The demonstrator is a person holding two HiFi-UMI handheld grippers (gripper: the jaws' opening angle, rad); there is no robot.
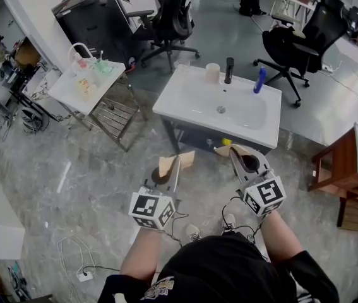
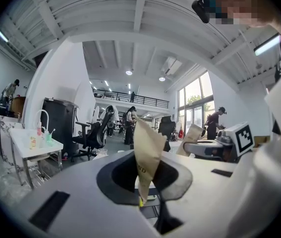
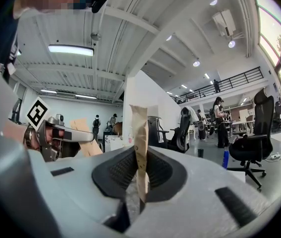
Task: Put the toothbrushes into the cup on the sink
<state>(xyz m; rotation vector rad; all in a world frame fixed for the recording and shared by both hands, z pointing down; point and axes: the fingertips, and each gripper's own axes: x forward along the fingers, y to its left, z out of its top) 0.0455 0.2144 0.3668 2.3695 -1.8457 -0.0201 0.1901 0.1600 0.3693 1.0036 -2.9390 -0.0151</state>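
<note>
Ahead of me stands a white sink point(image 1: 182, 106), with a beige cup point(image 1: 213, 72) at its back rim next to a black faucet point(image 1: 229, 70). My left gripper point(image 1: 168, 171) is shut on a toothbrush in a brown paper sleeve point(image 1: 177, 162), held short of the sink's front edge. In the left gripper view the sleeve point(image 2: 147, 150) stands upright between the jaws of the left gripper point(image 2: 147, 177). My right gripper point(image 1: 247, 161) is shut on a second paper-sleeved toothbrush point(image 1: 237, 150). In the right gripper view that sleeve point(image 3: 140, 143) rises narrow from the right gripper point(image 3: 140, 177).
A blue bottle point(image 1: 259, 80) stands at the sink's back right. A white table point(image 1: 68, 96) with small items is at the left, and black office chairs point(image 1: 169, 24) point(image 1: 305, 40) stand behind. A wooden cabinet point(image 1: 349, 169) is at the right. A power strip point(image 1: 84, 274) lies on the floor.
</note>
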